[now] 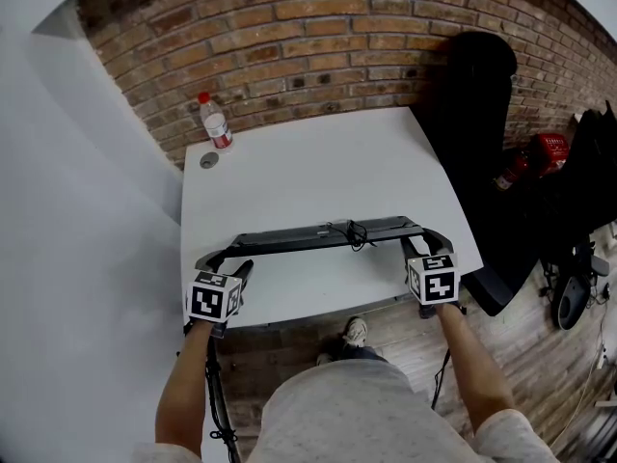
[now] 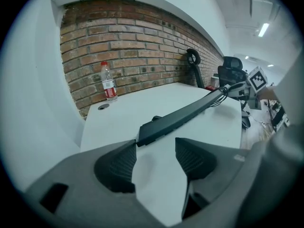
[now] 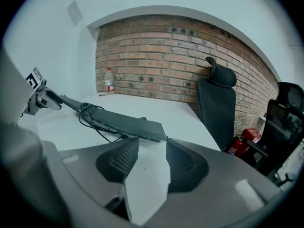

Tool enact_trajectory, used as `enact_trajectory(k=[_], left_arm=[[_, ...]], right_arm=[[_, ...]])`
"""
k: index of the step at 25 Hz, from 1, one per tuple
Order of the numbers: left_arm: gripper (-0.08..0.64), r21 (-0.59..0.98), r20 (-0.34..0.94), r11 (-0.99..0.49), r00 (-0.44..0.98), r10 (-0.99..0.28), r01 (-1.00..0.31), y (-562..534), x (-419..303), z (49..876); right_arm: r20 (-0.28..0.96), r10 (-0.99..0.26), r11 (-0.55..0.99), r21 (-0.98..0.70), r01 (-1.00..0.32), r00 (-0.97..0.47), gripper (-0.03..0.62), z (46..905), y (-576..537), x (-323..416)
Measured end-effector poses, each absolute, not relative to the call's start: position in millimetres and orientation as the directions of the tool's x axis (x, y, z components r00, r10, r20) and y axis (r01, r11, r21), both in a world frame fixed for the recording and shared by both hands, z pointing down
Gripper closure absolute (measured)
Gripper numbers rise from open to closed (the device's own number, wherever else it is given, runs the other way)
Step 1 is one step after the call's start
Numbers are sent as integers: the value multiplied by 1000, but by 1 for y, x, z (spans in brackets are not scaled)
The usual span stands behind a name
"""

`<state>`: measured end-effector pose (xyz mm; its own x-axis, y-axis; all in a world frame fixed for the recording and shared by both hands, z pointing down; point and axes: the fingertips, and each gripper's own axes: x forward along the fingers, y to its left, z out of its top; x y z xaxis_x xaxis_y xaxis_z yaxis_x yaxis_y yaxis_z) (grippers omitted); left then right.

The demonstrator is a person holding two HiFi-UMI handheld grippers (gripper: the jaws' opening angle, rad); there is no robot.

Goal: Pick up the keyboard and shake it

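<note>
Keyboard (image 1: pixel 318 234): lies across the near part of the white table (image 1: pixel 318 167), one end at each gripper, cable (image 1: pixel 355 231) coiled on top.
Left gripper (image 1: pixel 231 270): jaws apart; the keyboard's left end sits at their tips, not clamped.
Right gripper (image 1: pixel 424 251): jaws apart with a narrower gap; the keyboard's right end lies just at the tips, pads not pressing.
Bottle (image 1: pixel 215 123): upright at the far left corner, by the brick wall (image 1: pixel 318 27).
Chair (image 1: pixel 477 95): black, right of the table.
</note>
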<state>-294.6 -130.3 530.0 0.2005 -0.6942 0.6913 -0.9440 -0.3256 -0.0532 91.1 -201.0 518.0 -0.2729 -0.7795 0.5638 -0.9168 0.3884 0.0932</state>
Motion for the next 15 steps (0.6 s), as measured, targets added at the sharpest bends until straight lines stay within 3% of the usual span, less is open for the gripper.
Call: enact_trajectory(k=[15], left_arm=[[310,-70,747,-386,208,-632,-920,-110,-288,562]], right_arm=[[637,-744,350,113,-930,-202,454,553,-174,107]])
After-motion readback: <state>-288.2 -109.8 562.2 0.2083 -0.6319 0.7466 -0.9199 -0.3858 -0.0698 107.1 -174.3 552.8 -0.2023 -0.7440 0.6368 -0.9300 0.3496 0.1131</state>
